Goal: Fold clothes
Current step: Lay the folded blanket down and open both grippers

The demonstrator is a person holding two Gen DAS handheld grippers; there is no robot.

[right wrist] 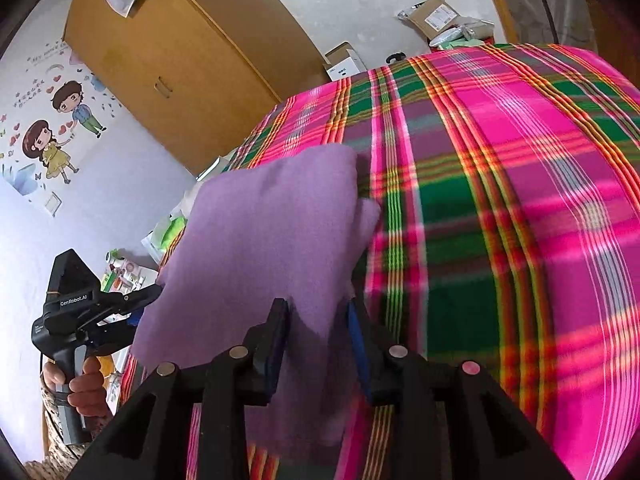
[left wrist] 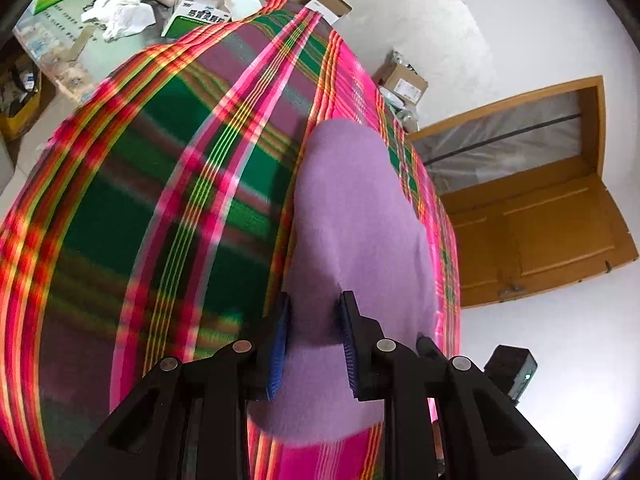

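A purple cloth (left wrist: 352,208) hangs lifted over a bed covered by a pink, green and red plaid sheet (left wrist: 160,160). My left gripper (left wrist: 314,320) is shut on the cloth's near edge, with fabric pinched between its blue pads. In the right wrist view the same purple cloth (right wrist: 272,216) is stretched out in the air above the plaid sheet (right wrist: 500,200). My right gripper (right wrist: 320,320) is shut on one part of its edge. The left gripper (right wrist: 136,304), held by a hand (right wrist: 86,384), grips the cloth's other side.
A wooden wardrobe (right wrist: 172,60) stands beyond the bed, and a wooden door (left wrist: 540,220) is to the side. Cardboard boxes (left wrist: 404,84) lie on the floor by the bed's far edge. A cluttered table (left wrist: 60,64) with a green-white box (left wrist: 196,16) and crumpled paper sits nearby.
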